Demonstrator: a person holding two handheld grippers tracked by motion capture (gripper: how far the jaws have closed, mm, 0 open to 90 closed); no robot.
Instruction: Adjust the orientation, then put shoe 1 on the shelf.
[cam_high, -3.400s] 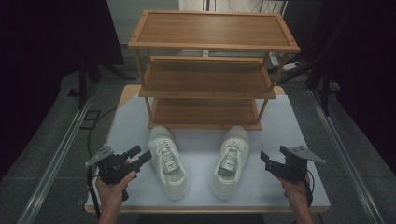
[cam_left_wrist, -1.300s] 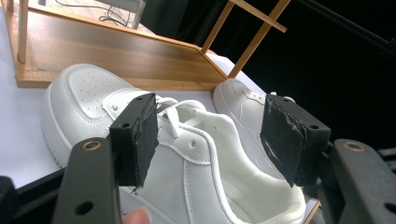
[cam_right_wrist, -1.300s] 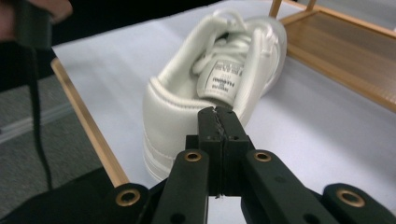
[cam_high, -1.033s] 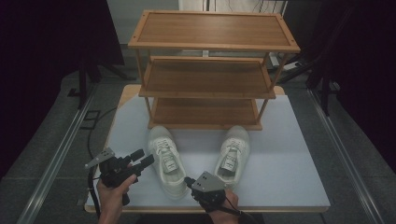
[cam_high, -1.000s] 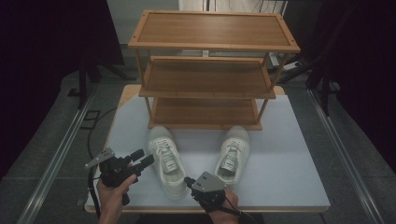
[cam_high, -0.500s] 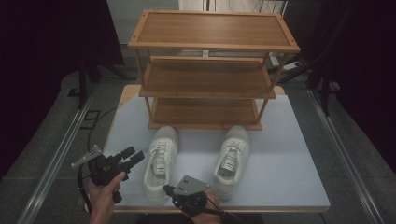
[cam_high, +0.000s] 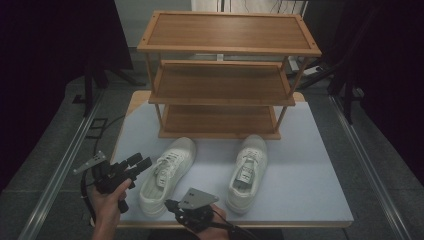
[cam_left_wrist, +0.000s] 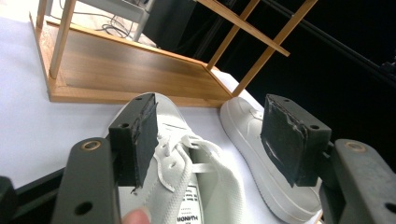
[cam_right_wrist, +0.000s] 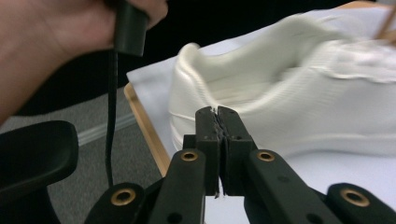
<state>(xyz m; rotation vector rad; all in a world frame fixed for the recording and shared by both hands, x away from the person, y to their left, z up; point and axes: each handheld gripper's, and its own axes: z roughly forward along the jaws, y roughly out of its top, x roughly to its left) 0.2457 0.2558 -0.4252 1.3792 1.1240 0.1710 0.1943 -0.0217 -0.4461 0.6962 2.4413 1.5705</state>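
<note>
Two white sneakers lie on the pale table (cam_high: 310, 165) in front of a wooden shoe rack (cam_high: 220, 85). The left sneaker (cam_high: 167, 175) sits askew, toe toward the rack, heel near the front edge. The right sneaker (cam_high: 247, 172) points straight at the rack. My left gripper (cam_high: 141, 162) hovers just left of the left sneaker, open and empty. Along its jaws I see that sneaker's laces (cam_left_wrist: 196, 163) between the pads (cam_left_wrist: 140, 135). My right gripper (cam_high: 169, 204) sits at the front edge by the left sneaker's heel (cam_right_wrist: 280, 102), jaws shut on nothing (cam_right_wrist: 217, 119).
The rack (cam_left_wrist: 130, 79) has three bare shelves; its lowest one stands just behind the sneakers' toes. A hand (cam_right_wrist: 56, 42) holding the left gripper shows close by in the right gripper view. The wooden table edge (cam_right_wrist: 144, 126) runs just beside the heel.
My right gripper swung from the table's right side to the front centre, behind the left sneaker's heel. That sneaker turned, heel going left. My left gripper shifted slightly left.
</note>
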